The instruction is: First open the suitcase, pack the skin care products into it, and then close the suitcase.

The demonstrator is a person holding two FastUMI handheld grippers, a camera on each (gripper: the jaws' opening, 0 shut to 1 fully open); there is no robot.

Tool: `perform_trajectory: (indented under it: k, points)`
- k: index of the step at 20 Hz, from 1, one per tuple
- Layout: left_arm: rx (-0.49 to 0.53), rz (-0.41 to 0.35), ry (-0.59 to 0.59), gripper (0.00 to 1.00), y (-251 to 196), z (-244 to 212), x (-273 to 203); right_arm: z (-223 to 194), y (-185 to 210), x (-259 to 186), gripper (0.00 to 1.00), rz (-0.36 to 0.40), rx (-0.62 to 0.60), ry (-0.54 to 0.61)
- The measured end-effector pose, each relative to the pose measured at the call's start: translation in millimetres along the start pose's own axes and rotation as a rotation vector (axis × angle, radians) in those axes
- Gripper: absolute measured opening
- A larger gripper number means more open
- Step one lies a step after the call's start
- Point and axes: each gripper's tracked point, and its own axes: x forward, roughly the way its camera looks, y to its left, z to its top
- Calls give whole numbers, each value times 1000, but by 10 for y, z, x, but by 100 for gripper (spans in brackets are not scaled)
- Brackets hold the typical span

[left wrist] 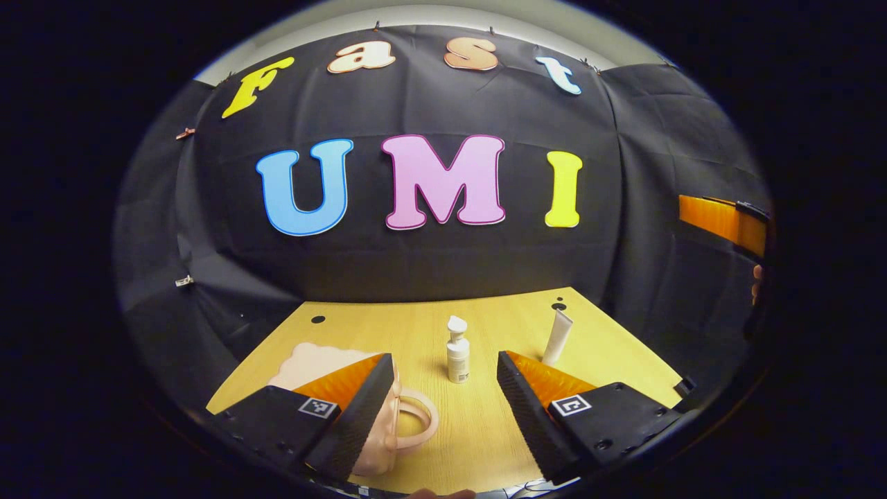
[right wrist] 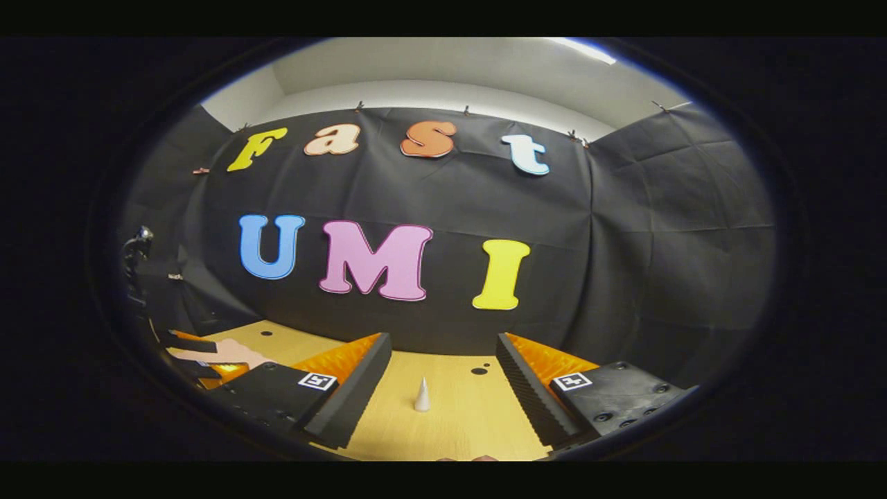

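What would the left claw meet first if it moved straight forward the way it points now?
Probably the white pump bottle, standing upright on the table ahead, in line with the open gap of the left claw. Depth is hard to judge.

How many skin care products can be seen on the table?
2: a white pump bottle standing mid-table and a white tube standing to its right, farther back. Others may be hidden behind the left claw.

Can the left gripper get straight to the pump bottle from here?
Probably yes. The left gripper is open, and the pump bottle stands upright ahead between its fingers with bare table in front. The pink suitcase sits off by the left finger, not in the path.
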Motion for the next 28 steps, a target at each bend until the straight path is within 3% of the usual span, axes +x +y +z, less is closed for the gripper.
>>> perform_trajectory:
  k: [8,14,21,27,28]
  points:
    - [-10,-29,257,96,-84,-707,403,-140,-164,-10,96,-33,-10,30]
    - [4,44,453,97,161,-1252,877,-262,-332,-16,97,-74,25,70]
    - [22,49,646,97,223,-1802,1266,-270,-469,-79,97,-92,-5,75]
    - [91,0,652,93,140,-1925,1384,-323,-598,-151,95,-119,9,93]
    - [103,-2,663,88,146,-1964,1358,-323,-591,-154,97,-118,12,94]
